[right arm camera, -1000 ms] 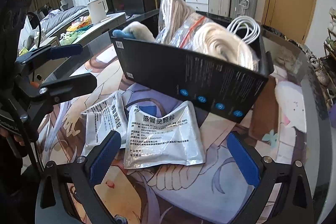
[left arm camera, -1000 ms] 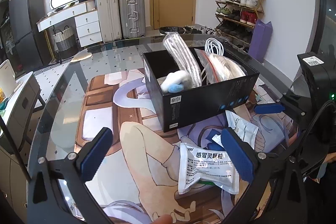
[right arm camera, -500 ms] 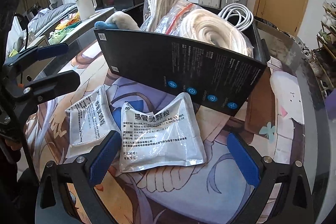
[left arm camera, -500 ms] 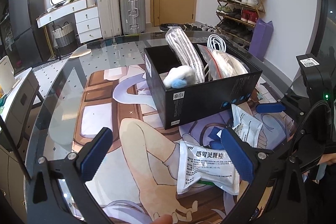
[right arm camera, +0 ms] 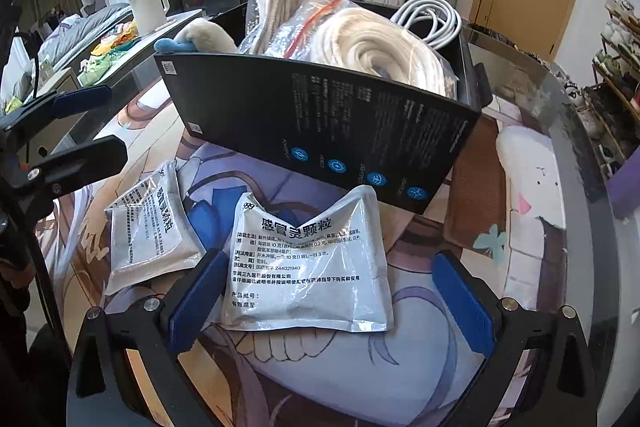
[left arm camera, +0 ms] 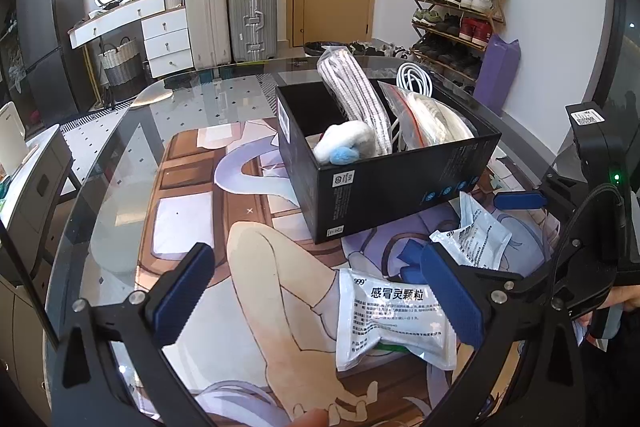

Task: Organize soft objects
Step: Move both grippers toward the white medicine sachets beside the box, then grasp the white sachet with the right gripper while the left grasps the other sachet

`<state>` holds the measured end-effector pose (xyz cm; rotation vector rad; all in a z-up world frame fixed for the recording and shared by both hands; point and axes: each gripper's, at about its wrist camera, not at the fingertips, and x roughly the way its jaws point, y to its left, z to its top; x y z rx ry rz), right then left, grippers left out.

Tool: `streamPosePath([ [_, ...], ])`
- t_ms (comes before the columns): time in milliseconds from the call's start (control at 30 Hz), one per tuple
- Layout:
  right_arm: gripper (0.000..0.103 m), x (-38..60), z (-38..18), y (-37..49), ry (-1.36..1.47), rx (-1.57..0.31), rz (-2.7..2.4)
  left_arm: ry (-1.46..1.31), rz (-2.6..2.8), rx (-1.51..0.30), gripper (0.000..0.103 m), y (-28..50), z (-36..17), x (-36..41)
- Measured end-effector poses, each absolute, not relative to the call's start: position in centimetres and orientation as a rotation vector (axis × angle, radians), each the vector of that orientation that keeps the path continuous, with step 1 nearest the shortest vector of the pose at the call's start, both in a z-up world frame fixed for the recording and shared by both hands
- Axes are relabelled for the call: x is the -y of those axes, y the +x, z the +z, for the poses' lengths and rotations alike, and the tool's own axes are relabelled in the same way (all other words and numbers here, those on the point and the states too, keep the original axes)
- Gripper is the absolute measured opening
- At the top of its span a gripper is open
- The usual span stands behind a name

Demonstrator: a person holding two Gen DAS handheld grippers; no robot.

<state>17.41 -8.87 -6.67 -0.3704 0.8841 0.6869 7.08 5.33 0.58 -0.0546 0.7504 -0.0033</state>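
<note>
Two silver medicine sachets lie flat on the printed mat in front of a black box (right arm camera: 320,131). In the right wrist view the nearer sachet (right arm camera: 308,267) lies between the open fingers of my right gripper (right arm camera: 332,303); the other sachet (right arm camera: 152,227) is to its left. In the left wrist view these sachets lie at front right (left arm camera: 390,319) and farther right (left arm camera: 476,231). My left gripper (left arm camera: 320,303) is open and empty above the mat. The box (left arm camera: 400,187) holds bagged rope (right arm camera: 376,51), a white cable (right arm camera: 432,17) and a white-and-blue plush (left arm camera: 344,143).
The round glass table (left arm camera: 120,155) carries the printed mat (left arm camera: 256,267). My left gripper's fingers show at the left in the right wrist view (right arm camera: 80,131). Suitcases (left arm camera: 232,19), drawers, a door and a shoe rack (left arm camera: 460,11) stand behind the table.
My right gripper has moved closer to the nearer sachet, which now lies between its fingers. The left gripper has shifted only slightly. Both stay open.
</note>
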Motion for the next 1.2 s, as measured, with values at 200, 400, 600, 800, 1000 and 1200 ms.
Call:
streamPosePath([
  [200,0.102,8.9,-6.7,17.3,-0.376,-0.883,0.693,-0.043,-0.014,-0.760,0.103,7.1,0.4,-5.0],
  [400,0.102,9.8,-6.9,16.7,-0.380,-0.873,0.714,-0.030,-0.026,-0.778,0.103,7.1,0.2,-4.4],
  [600,0.073,9.6,-6.3,16.0,-0.381,-0.840,0.752,-0.023,-0.031,-0.787,0.103,7.2,-0.1,-4.2],
  [800,0.055,9.8,-5.8,15.9,-0.386,-0.847,0.772,-0.019,-0.033,-0.788,0.103,7.1,-0.1,-4.0],
  [1000,0.051,10.1,-4.8,15.5,-0.387,-0.834,0.787,-0.018,-0.038,-0.789,0.103,7.1,-0.1,-3.9],
  [1200,0.051,10.8,-3.1,14.7,-0.380,-0.787,0.800,-0.010,-0.054,-0.794,0.103,7.0,-0.1,-3.6],
])
